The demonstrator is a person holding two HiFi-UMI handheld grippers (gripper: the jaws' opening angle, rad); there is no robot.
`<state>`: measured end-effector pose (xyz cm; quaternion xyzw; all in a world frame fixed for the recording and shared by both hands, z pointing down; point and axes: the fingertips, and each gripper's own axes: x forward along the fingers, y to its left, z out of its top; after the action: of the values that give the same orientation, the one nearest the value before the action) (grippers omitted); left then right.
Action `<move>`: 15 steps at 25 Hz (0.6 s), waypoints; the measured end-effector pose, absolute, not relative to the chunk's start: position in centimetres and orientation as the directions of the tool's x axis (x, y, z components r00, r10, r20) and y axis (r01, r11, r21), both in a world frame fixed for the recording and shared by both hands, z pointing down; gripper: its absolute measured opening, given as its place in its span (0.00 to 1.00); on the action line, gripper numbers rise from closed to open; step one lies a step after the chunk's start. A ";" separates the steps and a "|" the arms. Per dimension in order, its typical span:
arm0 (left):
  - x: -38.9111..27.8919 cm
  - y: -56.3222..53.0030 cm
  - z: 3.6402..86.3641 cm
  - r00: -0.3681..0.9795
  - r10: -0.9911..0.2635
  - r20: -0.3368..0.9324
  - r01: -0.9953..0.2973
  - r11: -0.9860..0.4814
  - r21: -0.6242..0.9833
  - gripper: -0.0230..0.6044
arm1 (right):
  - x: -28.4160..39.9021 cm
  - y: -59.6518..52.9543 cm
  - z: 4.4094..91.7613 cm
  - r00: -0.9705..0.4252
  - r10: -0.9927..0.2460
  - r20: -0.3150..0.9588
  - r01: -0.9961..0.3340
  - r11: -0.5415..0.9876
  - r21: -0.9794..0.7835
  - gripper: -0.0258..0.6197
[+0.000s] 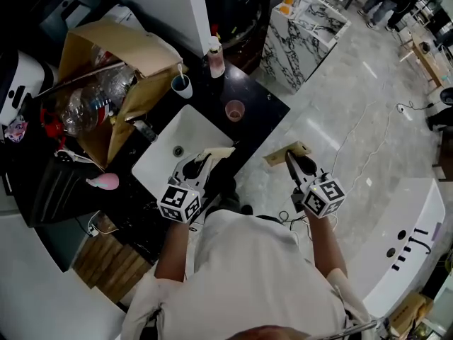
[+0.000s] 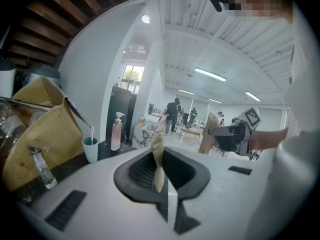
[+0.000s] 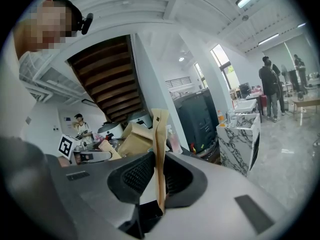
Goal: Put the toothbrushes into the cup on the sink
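Observation:
My left gripper hovers over the white sink, shut on a flat pale paper pack that stands edge-on between the jaws. Off the counter's right edge, above the floor, my right gripper is shut on a flat tan cardboard pack, seen upright between its jaws. What either pack holds is hidden. A teal cup with a white stick in it stands behind the sink. A pink cup sits on the black counter to the right of the sink.
A pink soap bottle stands at the counter's back edge. An open cardboard box full of plastic bottles crowds the left of the sink by the faucet. A marble-patterned cabinet stands on the tiled floor behind.

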<state>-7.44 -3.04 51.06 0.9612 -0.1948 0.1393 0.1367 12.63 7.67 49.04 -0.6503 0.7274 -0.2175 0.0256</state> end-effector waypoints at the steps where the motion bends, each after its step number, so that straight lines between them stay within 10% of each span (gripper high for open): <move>1: -7.3 -3.6 51.3 0.885 -0.333 0.325 -0.411 -0.887 0.211 0.10 | 12.6 7.2 49.3 -0.154 -0.955 0.253 -0.935 0.057 -0.351 0.16; 15: -5.2 -10.8 54.1 0.884 -0.296 0.361 -0.381 -0.905 0.191 0.10 | 13.1 0.2 51.5 -0.140 -0.937 0.320 -0.937 0.021 -0.349 0.16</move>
<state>-5.17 -10.81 54.06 0.9620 -0.1758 0.1643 0.1291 13.06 0.20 51.48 -0.6556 0.7145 -0.2442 -0.0002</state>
